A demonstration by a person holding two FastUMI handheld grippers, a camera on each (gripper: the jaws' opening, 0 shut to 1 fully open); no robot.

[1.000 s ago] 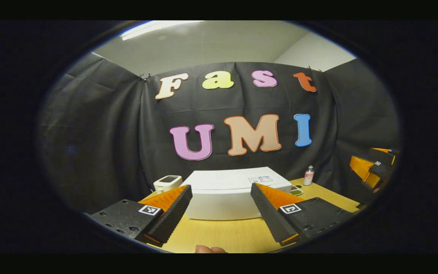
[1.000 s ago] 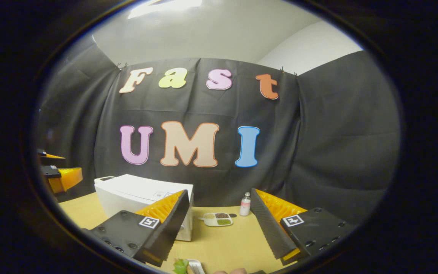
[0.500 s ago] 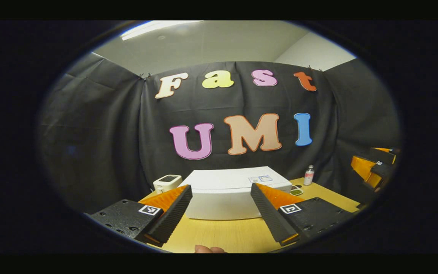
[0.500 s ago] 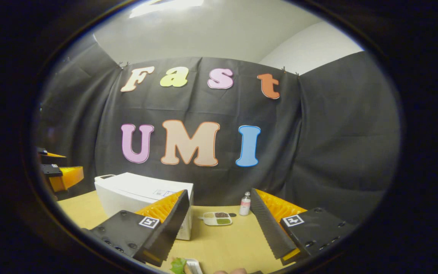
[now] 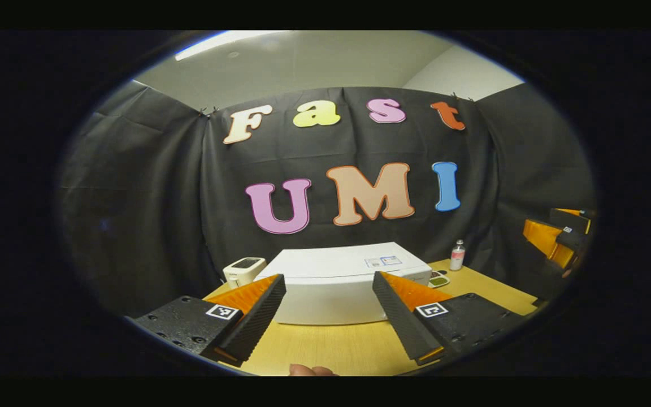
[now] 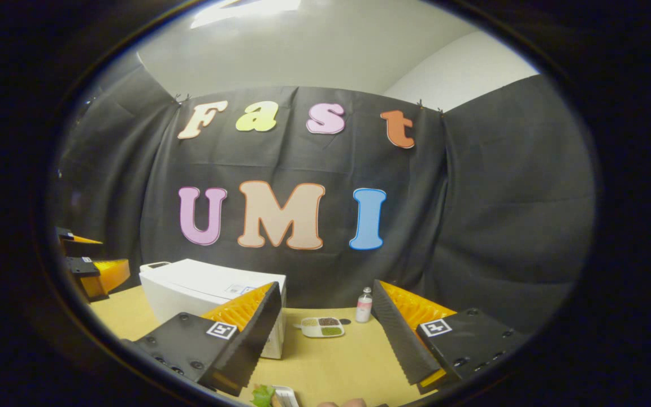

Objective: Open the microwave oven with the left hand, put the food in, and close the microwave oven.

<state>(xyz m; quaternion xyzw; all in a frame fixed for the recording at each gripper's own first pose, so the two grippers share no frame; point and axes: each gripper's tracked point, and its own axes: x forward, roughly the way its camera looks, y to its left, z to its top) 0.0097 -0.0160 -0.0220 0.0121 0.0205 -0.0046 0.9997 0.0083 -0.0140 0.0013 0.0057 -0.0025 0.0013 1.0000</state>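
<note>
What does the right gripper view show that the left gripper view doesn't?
Right gripper view: leafy green food at the bottom edge, just ahead of its open fingers. Left gripper view: the small white device standing clear beside the microwave, on its left. Both: the white microwave, the small bottle, the sectioned dish and the wooden table.

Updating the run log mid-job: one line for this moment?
stage: approach | white box-shaped microwave oven: closed | left gripper: open, empty | right gripper: open, empty | food: not loaded

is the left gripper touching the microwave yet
Apart. In the right gripper view the left gripper hangs clear of the white microwave, with dark wall between them.
</note>
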